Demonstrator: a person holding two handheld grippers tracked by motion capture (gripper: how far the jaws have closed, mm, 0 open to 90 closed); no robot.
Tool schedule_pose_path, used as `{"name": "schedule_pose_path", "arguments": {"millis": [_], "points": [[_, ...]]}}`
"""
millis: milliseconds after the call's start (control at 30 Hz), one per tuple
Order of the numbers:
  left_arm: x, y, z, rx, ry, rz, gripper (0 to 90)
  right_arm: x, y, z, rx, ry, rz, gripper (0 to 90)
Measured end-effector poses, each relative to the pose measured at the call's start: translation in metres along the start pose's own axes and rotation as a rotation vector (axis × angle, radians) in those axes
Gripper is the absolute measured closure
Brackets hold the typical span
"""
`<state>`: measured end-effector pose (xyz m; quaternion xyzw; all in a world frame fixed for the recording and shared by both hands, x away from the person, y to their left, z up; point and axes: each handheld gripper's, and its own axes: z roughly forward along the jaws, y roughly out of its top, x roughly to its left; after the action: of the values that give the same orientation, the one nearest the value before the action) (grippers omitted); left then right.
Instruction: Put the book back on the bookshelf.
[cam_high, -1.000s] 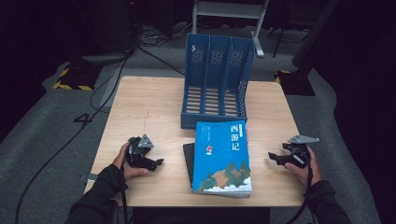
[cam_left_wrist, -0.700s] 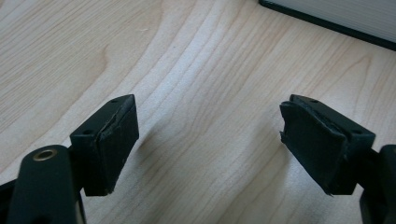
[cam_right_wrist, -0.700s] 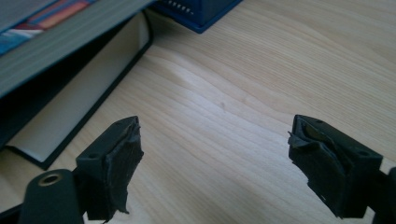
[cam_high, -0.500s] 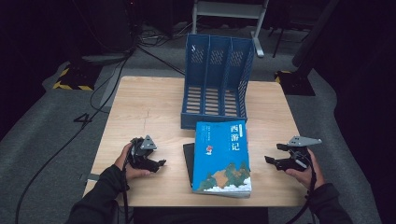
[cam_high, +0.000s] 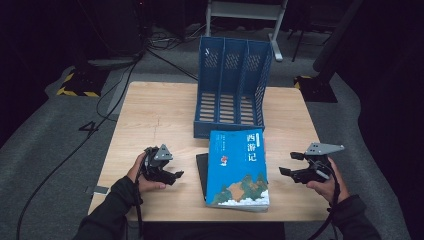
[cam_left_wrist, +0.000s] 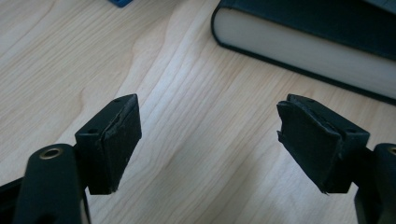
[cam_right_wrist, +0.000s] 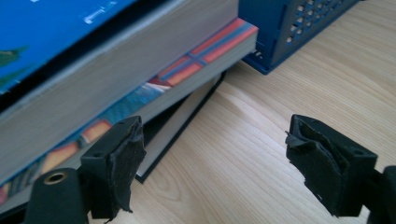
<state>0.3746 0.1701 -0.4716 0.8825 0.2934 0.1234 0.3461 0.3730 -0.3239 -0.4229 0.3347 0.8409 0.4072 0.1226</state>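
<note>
High view: book stack (cam_high: 236, 170) lies flat in front of rack (cam_high: 231, 90). My R gripper (cam_high: 295, 172) has edged toward stack vs. a sec ago; L gripper (cam_high: 172, 175) unchanged. Both released, empty. Approach underway, I judge.

The high view looks down from above the bench's (cam_high: 150, 115) near edge. Each tongs camera skims the bench, close beside the books (cam_high: 237, 167), left and right.
</note>
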Motion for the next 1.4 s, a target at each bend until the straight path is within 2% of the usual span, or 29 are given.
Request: {"name": "schedule_pose_path", "arguments": {"millis": [200,267,367,567,600,833,900,967,1033,1200,1400], "points": [[-0.007,0.011,0.001,-0.013,-0.001,0.021,21.1,0.015,0.014,-0.001,0.000,0.048,-0.032,20.1],[-0.009,0.015,0.002,-0.013,0.001,0.033,21.1,0.020,0.018,-0.002,0.009,0.048,-0.050,20.5],[-0.012,0.019,0.005,-0.002,0.004,0.047,21.1,0.026,0.024,-0.003,0.007,0.070,-0.058,20.7],[-0.016,0.030,0.010,-0.014,0.011,0.074,21.6,0.038,0.035,-0.004,0.013,0.110,-0.080,20.8],[-0.017,0.034,0.011,-0.014,0.007,0.084,21.8,0.045,0.040,-0.003,0.026,0.125,-0.099,20.9],[-0.017,0.052,0.020,-0.032,0.002,0.097,22.2,0.057,0.047,0.010,0.076,0.194,-0.118,20.9],[-0.016,0.056,0.023,-0.035,0.002,0.090,22.2,0.059,0.048,0.015,0.100,0.208,-0.120,20.9],[-0.015,0.060,0.025,-0.033,0.008,0.105,22.2,0.061,0.048,0.020,0.128,0.217,-0.121,20.9],[-0.013,0.062,0.027,-0.049,0.003,0.092,22.4,0.061,0.048,0.026,0.167,0.217,-0.123,17.8],[-0.010,0.066,0.036,-0.041,0.011,0.094,23.3,0.055,0.046,0.034,0.198,0.257,-0.070,14.3],[-0.008,0.071,0.046,-0.023,0.017,0.092,23.2,0.050,0.048,0.039,0.214,0.300,-0.073,11.5]]}}
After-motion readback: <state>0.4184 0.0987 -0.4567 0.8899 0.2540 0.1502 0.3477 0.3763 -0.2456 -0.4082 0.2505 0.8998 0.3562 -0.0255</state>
